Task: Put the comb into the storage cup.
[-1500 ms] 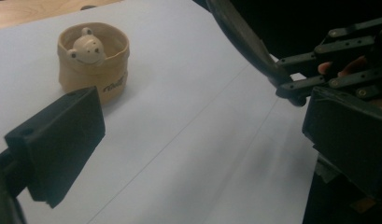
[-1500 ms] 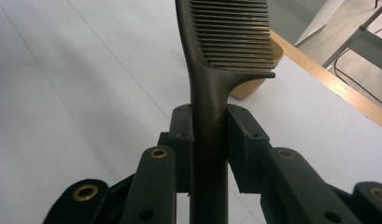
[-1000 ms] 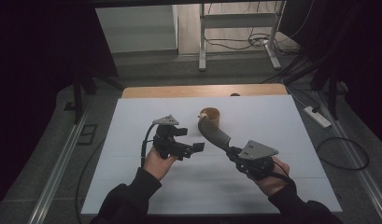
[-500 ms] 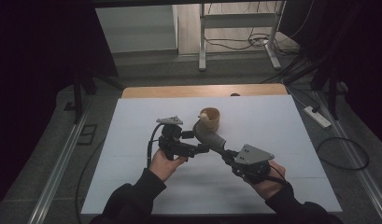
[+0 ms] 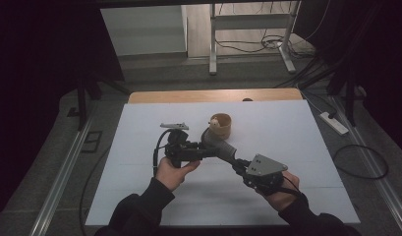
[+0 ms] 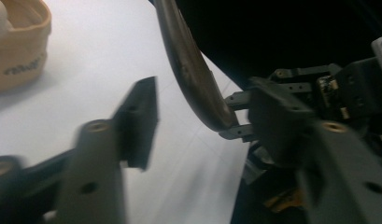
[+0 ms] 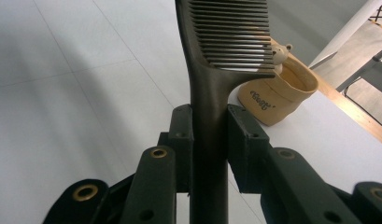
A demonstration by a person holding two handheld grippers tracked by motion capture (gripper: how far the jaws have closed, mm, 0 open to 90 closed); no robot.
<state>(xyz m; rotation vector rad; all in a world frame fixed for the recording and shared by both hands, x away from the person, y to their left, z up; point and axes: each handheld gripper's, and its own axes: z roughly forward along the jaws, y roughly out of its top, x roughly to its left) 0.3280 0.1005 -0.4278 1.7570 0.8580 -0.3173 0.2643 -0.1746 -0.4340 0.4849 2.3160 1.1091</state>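
Meanwhile, my left gripper (image 5: 201, 149) had swung in from beside the comb (image 5: 219, 144) to its body, its jaws just closing either side, pads not yet pressing. My right gripper (image 5: 240, 164) kept the comb's handle clamped, held above the desk (image 5: 139, 196), teeth end beside the tan cup (image 5: 221, 126), much as before

Dim room: grey floor (image 5: 154, 73), metal-legged stand (image 5: 247, 34), loose cables (image 5: 257, 45), white power strip (image 5: 332, 123), black drapes (image 5: 41, 59).
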